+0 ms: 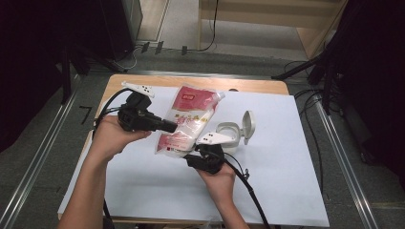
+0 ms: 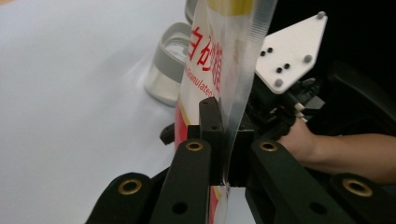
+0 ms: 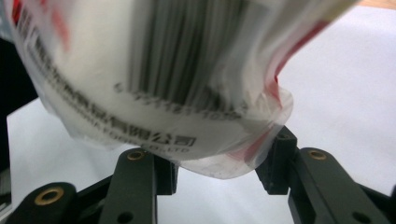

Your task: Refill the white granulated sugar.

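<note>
The wooden table (image 1: 282,87) is covered by a big white sheet of paper (image 1: 286,181), and above it the person holds up a soft clear plastic pouch printed in red and filled with white granules (image 1: 188,119), tilted with its spout corner pointing away toward the far edge. The pouch looks full and sealed, so I would judge that nothing has been poured out yet. The left gripper (image 1: 173,127) is pressed together on the flat side seam of the pouch; in the left gripper view its pads pinch the clear film (image 2: 229,116) flat between them. The right gripper (image 1: 193,156) comes up under the pouch's lower end, and in the right gripper view its jaws stand half spread around the bulging bottom corner (image 3: 243,154), cradling or lightly squeezing it; whether the pads really bite I cannot tell. Just beside the pouch, toward the person's right, sits a small clear jar with a grey flip lid (image 1: 234,132), lid swung open and upright. It looks empty, ready to be filled, so lining up the spout, opening it and pouring all appear left to do.
</note>
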`<state>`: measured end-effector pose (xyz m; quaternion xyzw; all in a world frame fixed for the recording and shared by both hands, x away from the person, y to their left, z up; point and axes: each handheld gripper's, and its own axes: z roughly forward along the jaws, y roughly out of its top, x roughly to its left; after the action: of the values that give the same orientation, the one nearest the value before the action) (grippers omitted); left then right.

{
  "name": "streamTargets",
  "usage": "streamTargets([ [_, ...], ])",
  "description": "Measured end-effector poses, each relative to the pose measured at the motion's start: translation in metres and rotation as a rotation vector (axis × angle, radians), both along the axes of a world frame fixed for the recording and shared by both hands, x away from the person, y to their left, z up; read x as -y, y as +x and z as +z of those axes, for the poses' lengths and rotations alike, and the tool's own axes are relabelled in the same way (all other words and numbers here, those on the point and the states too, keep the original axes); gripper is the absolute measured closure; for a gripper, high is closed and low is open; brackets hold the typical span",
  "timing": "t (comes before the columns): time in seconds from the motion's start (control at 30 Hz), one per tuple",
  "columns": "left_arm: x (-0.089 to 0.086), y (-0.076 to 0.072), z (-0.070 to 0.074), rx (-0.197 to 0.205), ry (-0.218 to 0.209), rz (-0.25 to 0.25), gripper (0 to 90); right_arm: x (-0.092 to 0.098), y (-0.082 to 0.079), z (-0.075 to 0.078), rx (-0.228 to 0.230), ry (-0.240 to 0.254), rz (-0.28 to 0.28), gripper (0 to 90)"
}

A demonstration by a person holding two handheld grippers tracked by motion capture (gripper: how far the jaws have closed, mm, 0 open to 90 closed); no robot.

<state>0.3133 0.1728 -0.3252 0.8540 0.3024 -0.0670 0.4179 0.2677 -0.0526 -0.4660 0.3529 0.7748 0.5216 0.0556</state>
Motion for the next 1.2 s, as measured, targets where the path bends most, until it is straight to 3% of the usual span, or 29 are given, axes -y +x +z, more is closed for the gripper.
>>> streamTargets([
  [0.2,-0.001,0.0,0.003,0.0,-0.018,0.014,90.0,-0.001,0.002,0.003,0.008,-0.01,0.03,56.3],
  [0.23,-0.001,0.001,0.003,-0.003,-0.024,0.02,90.0,-0.002,0.002,0.005,0.007,-0.032,0.038,56.8],
  [0.33,-0.003,0.001,0.005,0.001,-0.031,0.025,90.0,-0.001,0.002,0.006,-0.001,-0.018,0.057,57.2],
  [0.47,-0.004,0.001,0.007,-0.031,-0.067,0.036,90.0,-0.001,0.001,0.008,0.022,-0.032,0.071,58.1],
  [0.57,-0.005,0.001,0.009,-0.014,-0.055,0.051,90.0,0.0,0.0,0.008,0.02,-0.035,0.086,58.1],
  [0.67,-0.008,0.001,0.01,0.001,-0.081,0.051,90.0,0.002,-0.001,0.009,0.028,-0.05,0.097,58.0],
  [1.0,-0.018,0.003,0.01,0.023,-0.059,0.104,90.0,0.016,0.004,0.009,0.009,-0.033,0.101,58.0],
  [1.2,-0.019,0.006,0.006,0.035,-0.039,0.125,90.0,0.025,0.005,0.011,0.003,-0.032,0.142,57.5],
])
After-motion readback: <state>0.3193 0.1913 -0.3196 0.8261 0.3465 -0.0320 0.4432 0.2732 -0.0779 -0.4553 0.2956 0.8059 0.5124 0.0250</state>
